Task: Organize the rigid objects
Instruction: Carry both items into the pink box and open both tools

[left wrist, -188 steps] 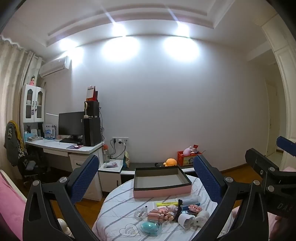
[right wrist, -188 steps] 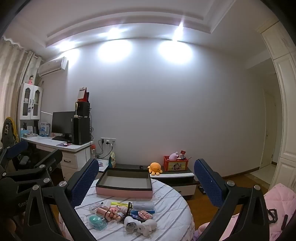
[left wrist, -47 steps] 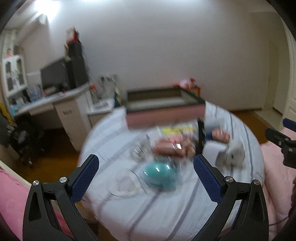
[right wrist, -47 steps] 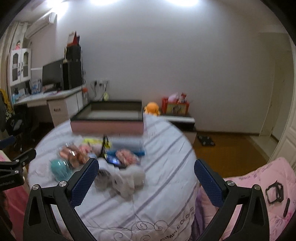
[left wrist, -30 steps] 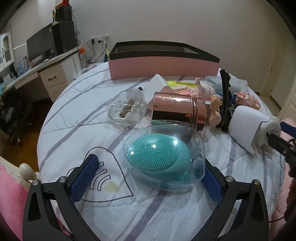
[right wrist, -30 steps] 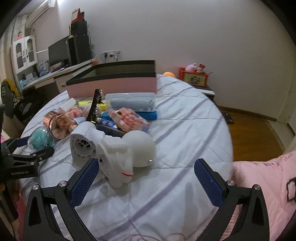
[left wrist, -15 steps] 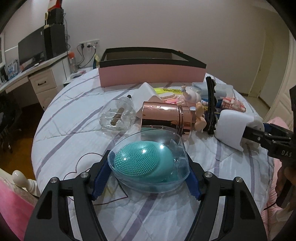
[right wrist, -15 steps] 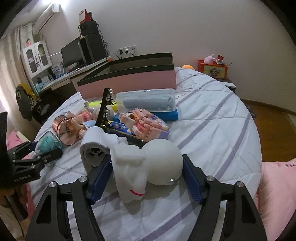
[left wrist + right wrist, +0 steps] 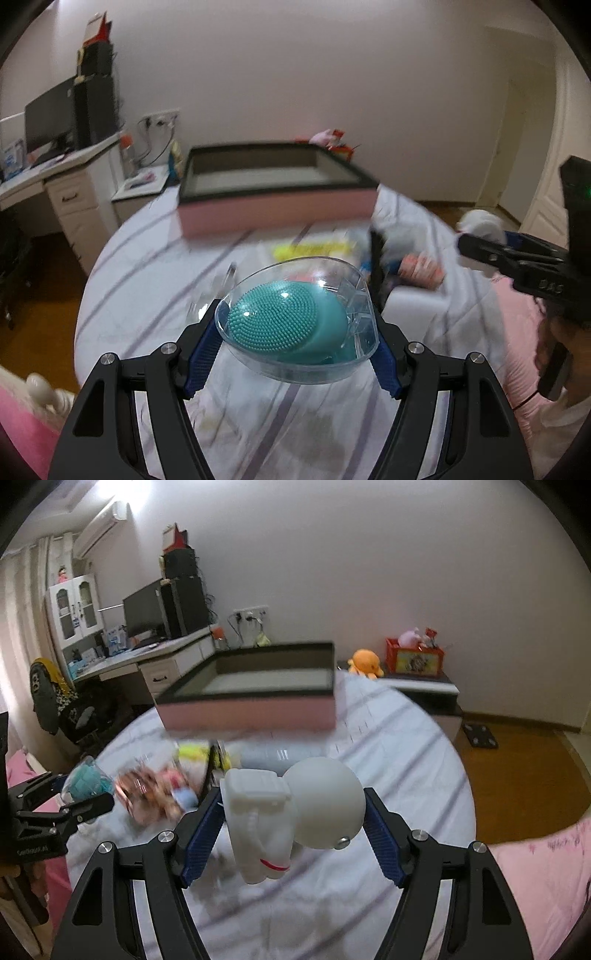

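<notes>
My left gripper [image 9: 295,354] is shut on a clear plastic case holding a teal bristled brush [image 9: 291,321], lifted above the striped tablecloth [image 9: 155,258]. In the right wrist view my right gripper [image 9: 293,834] is shut on a white astronaut figure [image 9: 295,808] with a round head, also raised off the cloth. A pink open box with a black rim [image 9: 273,184] stands at the far side of the round table, seen too as the pink box [image 9: 251,698]. The left gripper with its teal brush [image 9: 85,782] shows at the left; the right gripper [image 9: 517,254] shows at the right.
Blurred small items lie between me and the box: a copper tin and dolls [image 9: 147,794], a yellow pack [image 9: 310,247], a pale blue case [image 9: 273,757]. A desk with a monitor [image 9: 147,613] stands left. Pink bedding [image 9: 535,878] borders the table at the right.
Both grippers closed from wide open onto their objects, the left on the brush case, the right on the astronaut. Both have since risen, lifting the objects off the table.
</notes>
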